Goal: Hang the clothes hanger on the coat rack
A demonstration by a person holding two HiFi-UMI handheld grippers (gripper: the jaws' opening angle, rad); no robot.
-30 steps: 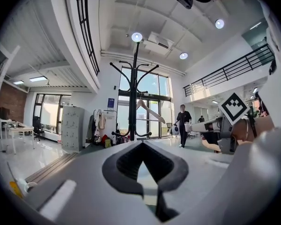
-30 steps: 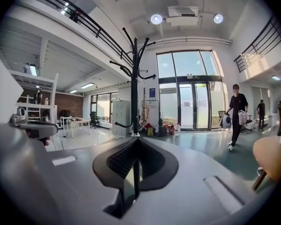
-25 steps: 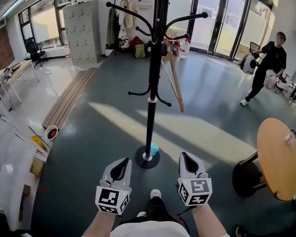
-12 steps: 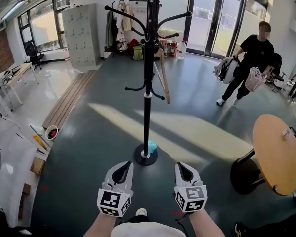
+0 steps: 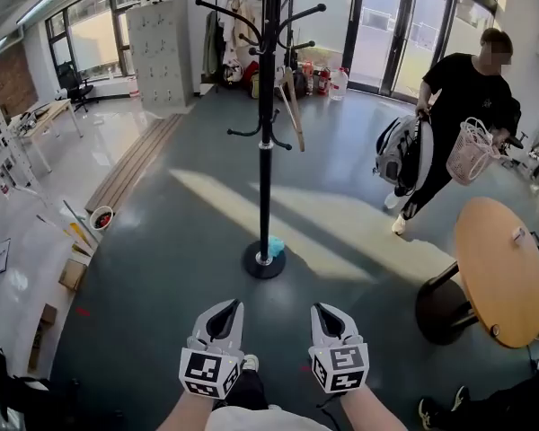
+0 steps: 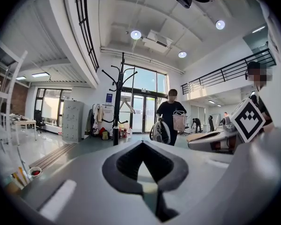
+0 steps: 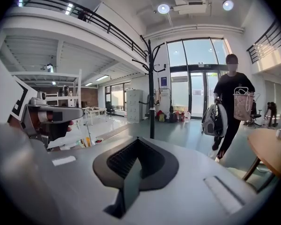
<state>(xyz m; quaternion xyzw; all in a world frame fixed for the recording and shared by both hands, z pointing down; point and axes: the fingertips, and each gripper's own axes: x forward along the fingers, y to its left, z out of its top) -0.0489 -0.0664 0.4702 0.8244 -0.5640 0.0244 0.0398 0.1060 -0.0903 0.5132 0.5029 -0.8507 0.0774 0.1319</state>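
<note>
Clothes hanger point(image 5: 291, 110) seems to be on the rack, and both claws are empty.
Down close, the left gripper point(image 5: 223, 317) and the right gripper point(image 5: 323, 312) are pinched closed with nothing in them. Farther out stands the coat rack point(image 5: 266, 178), and the wooden hanger seems to hang from a low hook. I think it is light and stiff; grab its shoulder near the hook.

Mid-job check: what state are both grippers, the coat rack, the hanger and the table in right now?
Left gripper: shut, nothing between the jaws.
Right gripper: shut, nothing between the jaws.
Black metal coat rack: standing upright on its round base.
Light wooden clothes hanger: appears to hang from a rack arm.
Round wooden table: upright.
</note>
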